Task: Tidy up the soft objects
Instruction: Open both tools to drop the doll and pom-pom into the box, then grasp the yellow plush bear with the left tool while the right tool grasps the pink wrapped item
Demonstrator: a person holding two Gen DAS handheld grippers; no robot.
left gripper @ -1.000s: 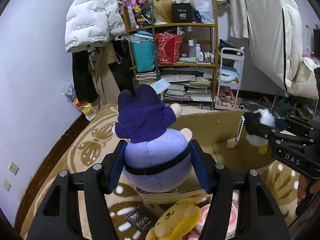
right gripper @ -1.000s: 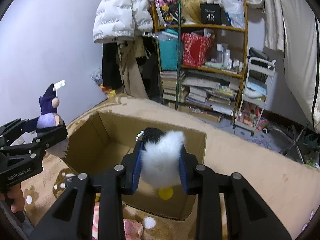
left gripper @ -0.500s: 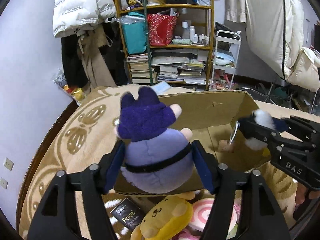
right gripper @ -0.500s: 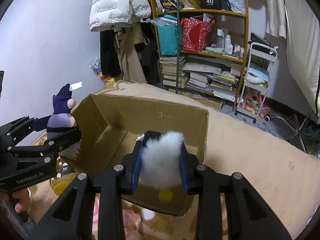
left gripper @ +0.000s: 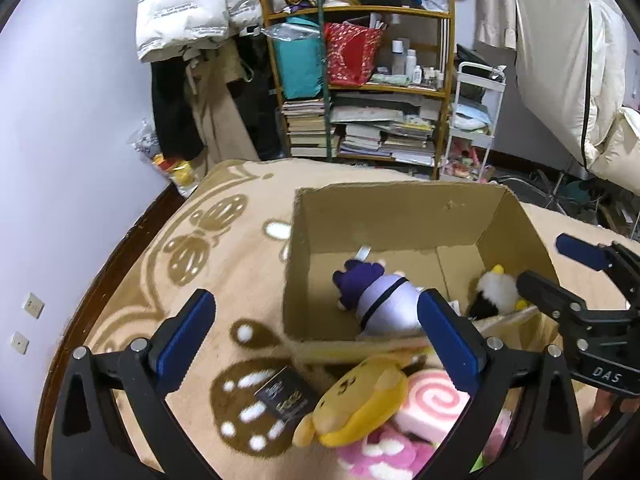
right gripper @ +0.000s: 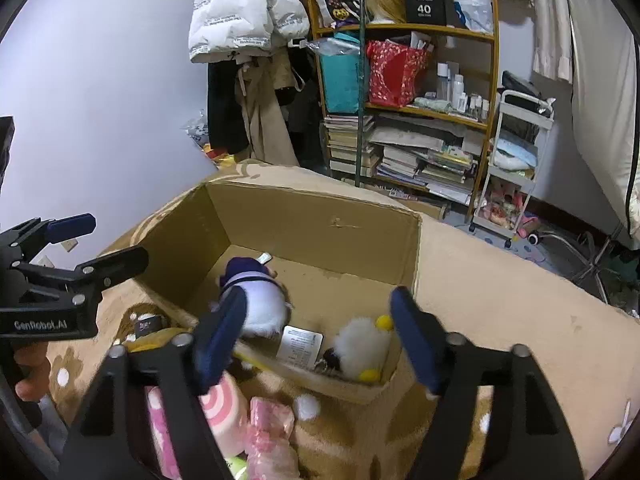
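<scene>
An open cardboard box (left gripper: 400, 216) (right gripper: 320, 220) sits on a tan blanket. Inside it lie a purple plush (left gripper: 380, 294) (right gripper: 256, 300) and a white and black fluffy plush (left gripper: 496, 290) (right gripper: 360, 346). My left gripper (left gripper: 316, 332) is open and empty, above the box's near left corner; it also shows in the right wrist view (right gripper: 96, 240). My right gripper (right gripper: 320, 332) is open and empty above the box's near edge; it also shows in the left wrist view (left gripper: 560, 264). A yellow plush (left gripper: 360, 400), a pink swirl plush (left gripper: 436, 404) (right gripper: 224, 412) and a pink plush (left gripper: 384, 452) (right gripper: 272, 432) lie in front of the box.
A small black packet (left gripper: 286, 398) lies on the blanket by the yellow plush. A white card (right gripper: 300, 346) lies in the box. A cluttered shelf (left gripper: 360, 80) and a white cart (left gripper: 474, 120) stand behind. A wall (left gripper: 60, 160) is at the left.
Both grippers have opened and let go of their plushes, which now lie in the box. Both grippers have pulled back and up from the box.
</scene>
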